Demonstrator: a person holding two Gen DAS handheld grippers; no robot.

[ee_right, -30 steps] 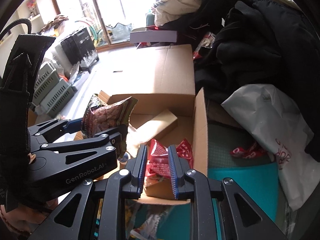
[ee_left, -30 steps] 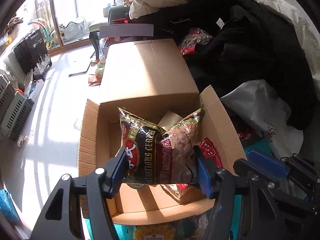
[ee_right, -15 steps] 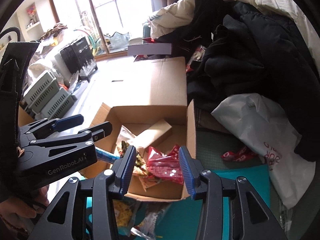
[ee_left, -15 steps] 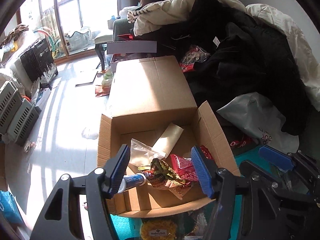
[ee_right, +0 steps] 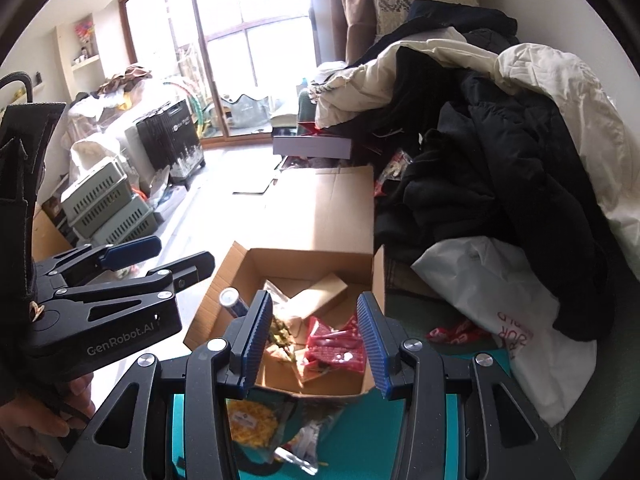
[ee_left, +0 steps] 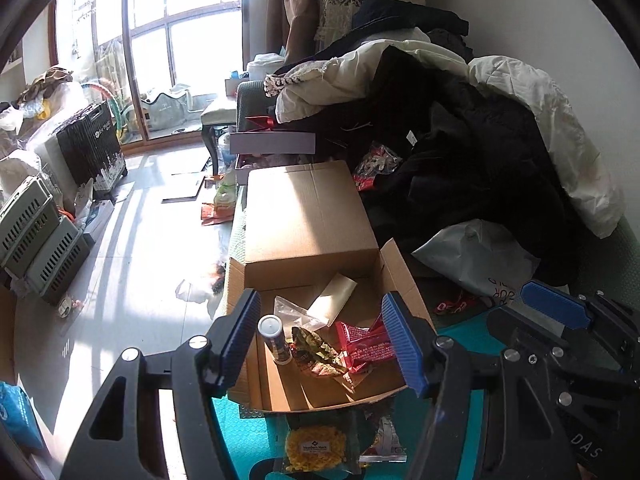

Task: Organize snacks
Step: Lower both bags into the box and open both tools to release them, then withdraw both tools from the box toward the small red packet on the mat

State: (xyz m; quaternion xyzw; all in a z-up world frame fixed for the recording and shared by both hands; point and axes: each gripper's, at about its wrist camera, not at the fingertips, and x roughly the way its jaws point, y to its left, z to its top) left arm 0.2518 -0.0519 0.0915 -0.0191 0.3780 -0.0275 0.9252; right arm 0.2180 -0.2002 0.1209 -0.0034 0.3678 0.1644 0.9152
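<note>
An open cardboard box (ee_left: 394, 268) (ee_right: 232, 264) stands on the teal mat. Inside lie a red snack pack (ee_left: 362, 344) (ee_right: 334, 346), a dark cereal bag (ee_left: 316, 352), a blue tube with a white cap (ee_left: 274, 338) (ee_right: 232, 302) and a tan packet (ee_left: 334, 300). My left gripper (ee_left: 324, 340) is open and empty above the box's near side. My right gripper (ee_right: 316, 340) is open and empty, held above the box's near edge. A yellow snack bag (ee_left: 318, 446) (ee_right: 250, 420) lies on the mat in front of the box.
A heap of black and cream coats (ee_left: 460, 128) and a white plastic bag (ee_left: 476, 256) lie to the right. A red snack wrapper (ee_left: 454, 304) lies beside the box. Grey crates (ee_left: 36, 236) and a black heater (ee_left: 92, 144) stand on the floor at left.
A second ago my left gripper held the cereal bag and my right held the red pack. Both opened, the snacks dropped into the box, and both grippers pulled back and up.
</note>
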